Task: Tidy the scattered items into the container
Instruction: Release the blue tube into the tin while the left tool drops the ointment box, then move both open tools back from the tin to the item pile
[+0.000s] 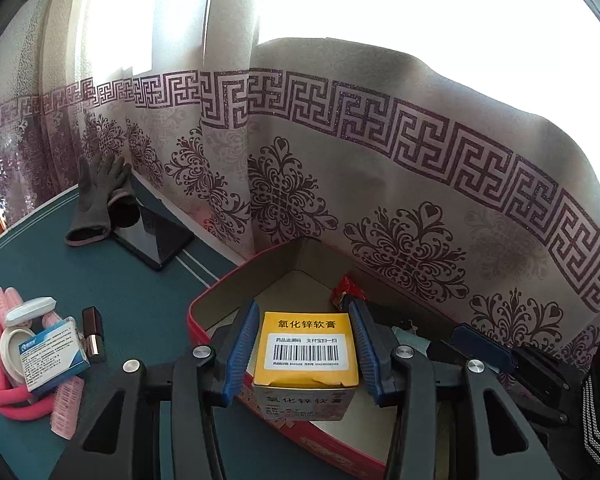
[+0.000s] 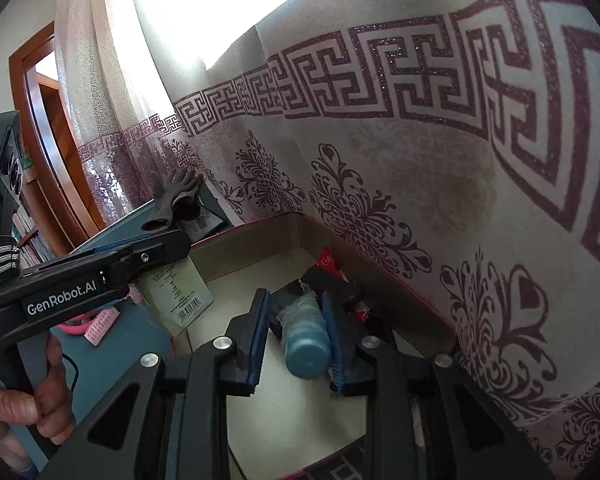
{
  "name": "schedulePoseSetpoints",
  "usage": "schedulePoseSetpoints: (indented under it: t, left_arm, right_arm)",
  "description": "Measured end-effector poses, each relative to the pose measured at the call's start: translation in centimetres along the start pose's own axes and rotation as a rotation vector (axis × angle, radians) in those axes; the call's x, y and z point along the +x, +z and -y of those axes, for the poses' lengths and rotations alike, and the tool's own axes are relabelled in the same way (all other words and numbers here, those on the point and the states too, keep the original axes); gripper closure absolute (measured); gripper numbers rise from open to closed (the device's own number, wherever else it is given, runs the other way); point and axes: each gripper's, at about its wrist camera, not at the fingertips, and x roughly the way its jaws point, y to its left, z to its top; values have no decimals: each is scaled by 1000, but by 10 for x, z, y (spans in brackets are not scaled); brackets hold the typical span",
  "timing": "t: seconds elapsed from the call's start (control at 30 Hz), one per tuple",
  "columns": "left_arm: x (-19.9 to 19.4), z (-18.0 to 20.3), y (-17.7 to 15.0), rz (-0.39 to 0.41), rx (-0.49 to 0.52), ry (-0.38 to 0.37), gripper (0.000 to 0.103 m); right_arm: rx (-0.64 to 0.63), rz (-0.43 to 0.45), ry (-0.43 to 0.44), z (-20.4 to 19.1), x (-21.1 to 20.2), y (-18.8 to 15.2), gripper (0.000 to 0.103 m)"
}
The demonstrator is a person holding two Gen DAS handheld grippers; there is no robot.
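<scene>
I am releasing both loads over the box [image 1: 204, 308]: left gripper [image 1: 305, 354] opening off the carton [image 1: 306, 350], right gripper [image 2: 296, 342] loose around the bottle [image 2: 306, 342]; I am widening fully before lifting clear.

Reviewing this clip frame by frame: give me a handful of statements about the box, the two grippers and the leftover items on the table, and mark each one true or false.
1. A yellow carton with a barcode sits between the left gripper fingers, over the red-rimmed box. True.
2. The right gripper has a pink hair roller between its fingers. False: it is a teal bottle, over the box interior.
3. A grey glove lies on the table by the curtain. True.
4. The box holds nothing yet. False: a red packet already lies in its far corner.
5. Pink rollers and a blue-and-white carton remain on the green table. True.
</scene>
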Motion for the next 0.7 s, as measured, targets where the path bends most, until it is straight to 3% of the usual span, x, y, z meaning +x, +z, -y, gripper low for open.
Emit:
schedulePoseSetpoints:
  t: [0.07, 0.13, 0.5, 0.57, 0.7]
  left_arm:
    - [-1, -5, -3, 11, -25, 0, 16]
    - [-4, -11, -5, 28, -45, 11, 14]
    - [-7, -43, -19, -1, -105, 130, 13]
    - [-8, -48, -23, -6, -116, 161, 1]
    - [-14, -61, -32, -4, -132, 216, 1]
  right_arm:
    - [9, 6, 0, 1, 0, -1, 46]
    - [3, 14, -7, -1, 0, -2, 40]
    - [9, 0, -8, -6, 4, -4, 33]
    - [4, -2, -6, -9, 5, -4, 32]
    - [-13, -2, 7, -18, 5, -5, 27]
